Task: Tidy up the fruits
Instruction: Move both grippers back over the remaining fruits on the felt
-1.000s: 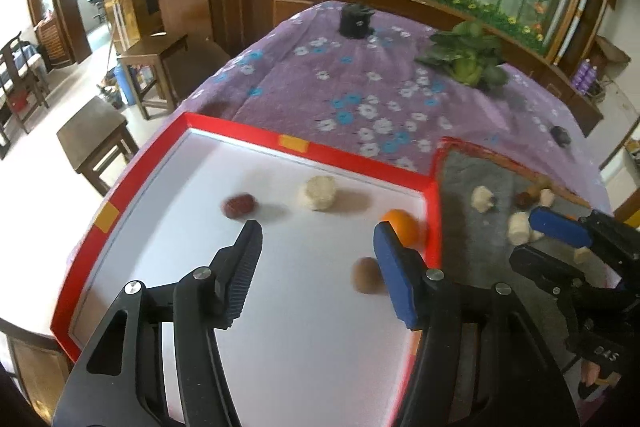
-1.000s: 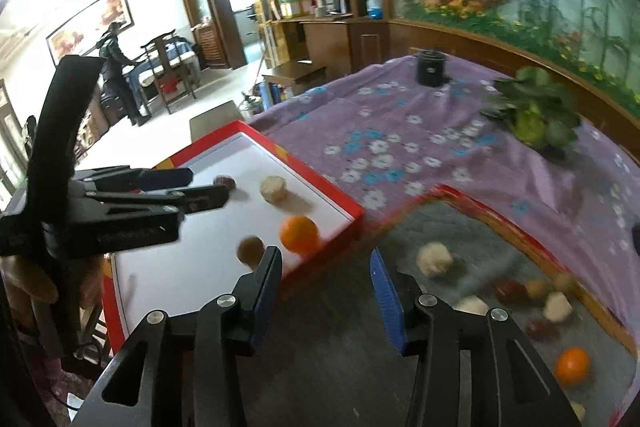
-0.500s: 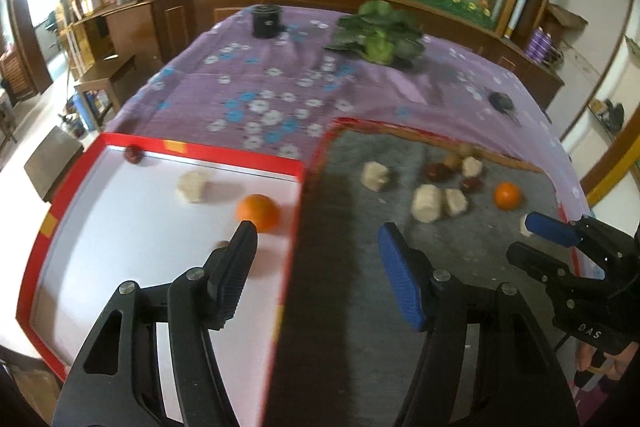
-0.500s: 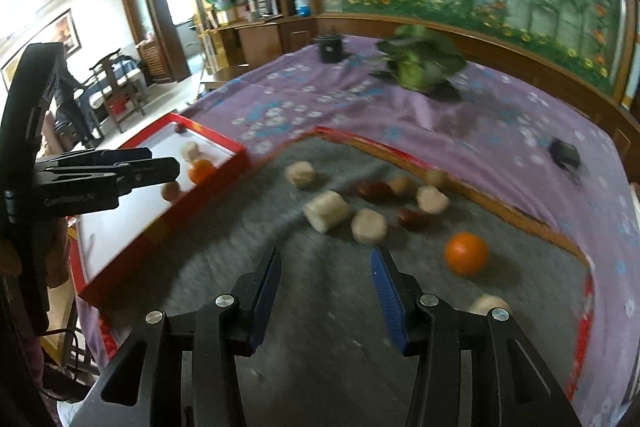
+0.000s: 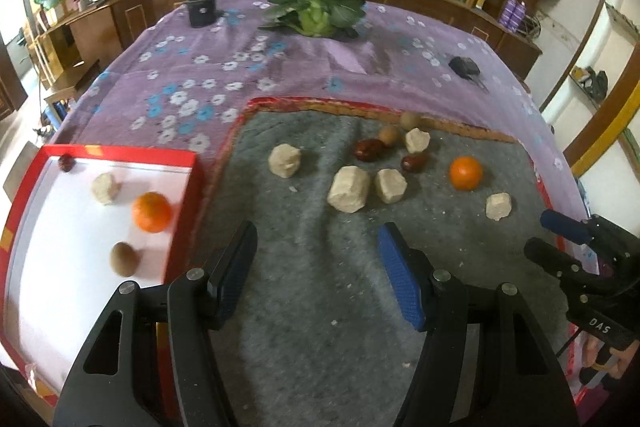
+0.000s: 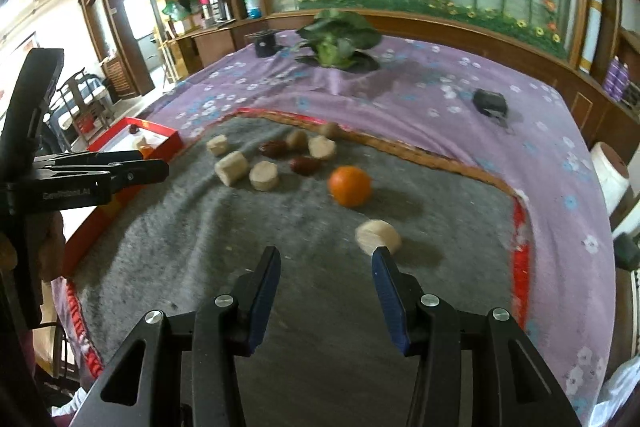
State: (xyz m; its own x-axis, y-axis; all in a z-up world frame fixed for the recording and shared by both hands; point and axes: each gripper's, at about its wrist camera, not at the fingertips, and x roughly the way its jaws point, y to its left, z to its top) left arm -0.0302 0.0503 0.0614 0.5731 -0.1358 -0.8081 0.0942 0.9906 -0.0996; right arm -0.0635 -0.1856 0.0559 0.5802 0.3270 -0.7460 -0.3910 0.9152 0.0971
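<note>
Tray (image 5: 188,163) left of mat (image 5: 320,287) w/ fruits (image 5: 348,189)

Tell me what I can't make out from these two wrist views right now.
- Red tray, right wrist view: mostly hidden behind the left claw.
- Small black object on the purple cloth: too small to identify.
- Right claw, left wrist view: cut off by the frame edge.

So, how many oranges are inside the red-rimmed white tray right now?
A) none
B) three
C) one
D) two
C: the left wrist view shows a single orange on the white tray, beside a pale chunk and a brown fruit; the other orange lies out on the grey mat.
</note>
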